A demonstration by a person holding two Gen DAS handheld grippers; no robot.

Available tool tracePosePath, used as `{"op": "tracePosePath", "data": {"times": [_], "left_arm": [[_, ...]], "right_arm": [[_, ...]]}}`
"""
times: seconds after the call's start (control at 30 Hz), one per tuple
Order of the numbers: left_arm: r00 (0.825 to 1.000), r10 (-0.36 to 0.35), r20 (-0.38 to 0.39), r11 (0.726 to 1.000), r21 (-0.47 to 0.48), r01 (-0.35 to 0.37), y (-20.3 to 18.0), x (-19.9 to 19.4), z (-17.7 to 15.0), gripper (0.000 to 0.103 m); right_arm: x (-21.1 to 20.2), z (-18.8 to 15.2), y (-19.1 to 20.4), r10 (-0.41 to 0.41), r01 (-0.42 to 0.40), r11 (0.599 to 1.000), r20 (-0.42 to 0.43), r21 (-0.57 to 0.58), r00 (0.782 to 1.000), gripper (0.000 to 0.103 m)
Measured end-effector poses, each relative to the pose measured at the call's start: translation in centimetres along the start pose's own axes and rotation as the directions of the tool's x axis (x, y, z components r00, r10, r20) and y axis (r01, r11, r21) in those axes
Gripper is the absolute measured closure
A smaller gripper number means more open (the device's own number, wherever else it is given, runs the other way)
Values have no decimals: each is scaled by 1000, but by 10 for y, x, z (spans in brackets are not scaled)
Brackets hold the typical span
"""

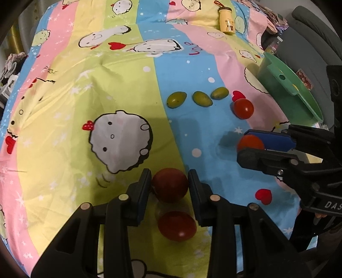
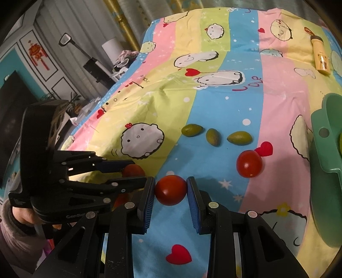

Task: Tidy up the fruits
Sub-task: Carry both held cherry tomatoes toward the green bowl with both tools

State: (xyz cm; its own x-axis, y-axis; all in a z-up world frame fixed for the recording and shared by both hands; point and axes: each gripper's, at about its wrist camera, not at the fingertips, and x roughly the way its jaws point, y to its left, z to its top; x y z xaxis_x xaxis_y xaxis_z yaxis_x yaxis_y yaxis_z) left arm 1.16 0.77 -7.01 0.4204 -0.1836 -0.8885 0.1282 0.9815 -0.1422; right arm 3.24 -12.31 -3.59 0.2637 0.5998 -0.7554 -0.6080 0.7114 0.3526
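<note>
A home: cartoon bedsheet (image 2: 213, 107), curtains (image 2: 132, 19), television (image 2: 12, 96).

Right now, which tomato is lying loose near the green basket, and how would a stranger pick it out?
Start at the green basket at the cloth's right edge, then look left to the row of three green fruits. Just below that row's right end lies the loose tomato, touching a printed red heart. Unlike the tomato in the right gripper, nothing grips it.

claw (image 2: 171, 190): black frame | blue pads | brass rivets | grey sleeve (image 2: 12, 231)
</note>
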Motion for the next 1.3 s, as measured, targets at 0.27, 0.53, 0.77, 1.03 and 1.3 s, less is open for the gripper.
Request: {"op": "tracePosePath", "data": {"times": [0.27,0.53,0.77,1.03,1.3], "left_arm": [[999,-22,28,1000,-8,22,-2,-2,-1,71],[998,-15,66,1000,-10,15,-3,-16,2,71],[995,-16,97,1000,4,16,-13,-26,9,71],[992,-21,125,999,36,17,-30,-34,20,71],[987,-36,157,998,64,26,-49,-41,34,71]], "right_arm": [[-1,0,-5,-3,3,1000,9,11,1000,70],[-7,0,-6,-3,2,1000,32,18,999,70],[-19,1,-6,-4,3,1000,67,19,998,70],[-41,2,-13,-15,11,999,124,33,992,70],[-61,2,-23,-32,23,998,175,52,984,70]]}}
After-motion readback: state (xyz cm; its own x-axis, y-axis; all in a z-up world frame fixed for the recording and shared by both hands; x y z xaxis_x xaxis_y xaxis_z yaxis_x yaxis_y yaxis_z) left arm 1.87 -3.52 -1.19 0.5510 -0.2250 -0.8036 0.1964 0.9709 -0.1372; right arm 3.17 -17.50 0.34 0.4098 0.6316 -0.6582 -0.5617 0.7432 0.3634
